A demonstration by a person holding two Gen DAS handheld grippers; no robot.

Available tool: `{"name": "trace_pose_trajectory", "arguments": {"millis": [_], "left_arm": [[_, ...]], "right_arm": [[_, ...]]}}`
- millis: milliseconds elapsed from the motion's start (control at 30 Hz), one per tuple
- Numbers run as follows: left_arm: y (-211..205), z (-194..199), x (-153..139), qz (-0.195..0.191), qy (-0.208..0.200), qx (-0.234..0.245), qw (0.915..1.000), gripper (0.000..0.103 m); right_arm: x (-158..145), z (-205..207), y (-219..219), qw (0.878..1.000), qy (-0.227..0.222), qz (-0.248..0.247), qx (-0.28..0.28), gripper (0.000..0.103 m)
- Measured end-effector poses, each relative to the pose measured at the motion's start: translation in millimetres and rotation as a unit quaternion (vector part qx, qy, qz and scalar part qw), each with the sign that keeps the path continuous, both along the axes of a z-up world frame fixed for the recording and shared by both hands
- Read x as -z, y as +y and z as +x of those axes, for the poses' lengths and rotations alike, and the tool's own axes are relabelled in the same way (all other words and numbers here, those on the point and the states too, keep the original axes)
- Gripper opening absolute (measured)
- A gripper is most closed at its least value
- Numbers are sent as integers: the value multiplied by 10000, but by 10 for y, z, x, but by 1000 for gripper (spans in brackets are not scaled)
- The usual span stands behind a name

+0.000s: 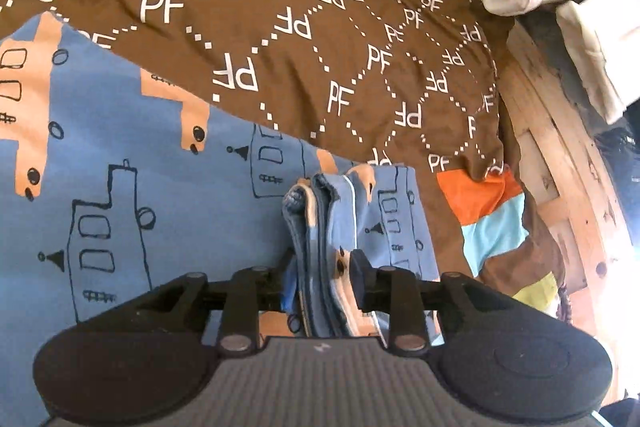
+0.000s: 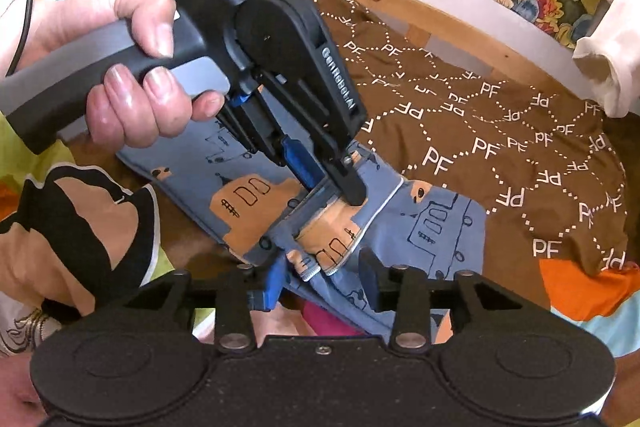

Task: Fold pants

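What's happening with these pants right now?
A person holds a claw tool in each hand over blue printed pants lying on a brown "PF" blanket. The left claw has a bunched stack of the pants' layers between its pads, though a firm pinch can't be confirmed. The right claw stands open around the waistband edge, its pads clear of the cloth. The pants look partly folded.
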State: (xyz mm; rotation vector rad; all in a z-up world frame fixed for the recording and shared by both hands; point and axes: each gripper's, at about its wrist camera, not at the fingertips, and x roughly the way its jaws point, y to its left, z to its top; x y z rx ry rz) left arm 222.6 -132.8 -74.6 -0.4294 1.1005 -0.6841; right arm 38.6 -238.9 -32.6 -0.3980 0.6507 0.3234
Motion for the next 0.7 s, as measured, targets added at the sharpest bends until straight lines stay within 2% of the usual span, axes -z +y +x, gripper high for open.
{"name": "trace_pose_trajectory", "arguments": {"millis": [100, 233, 300, 367, 533, 700], "left_arm": [[-7, 34, 16, 7, 72, -54, 10000, 32], [-39, 34, 8, 179, 65, -43, 9998, 21], [-51, 27, -3, 201, 53, -58, 9998, 18], [-50, 10, -14, 203, 45, -91, 9997, 14], [-45, -17, -39, 185, 20, -177, 9997, 11], [23, -56, -90, 160, -13, -210, 9997, 10]], "right_arm": [[8, 20, 28, 10000, -27, -33, -83, 41], [12, 52, 60, 9999, -43, -53, -140, 40], [18, 52, 66, 9998, -29, -56, -165, 36], [22, 46, 73, 9997, -18, -85, -206, 26], [4, 47, 51, 9999, 13, 4, -139, 18], [-41, 32, 38, 9999, -22, 76, -122, 15]]}}
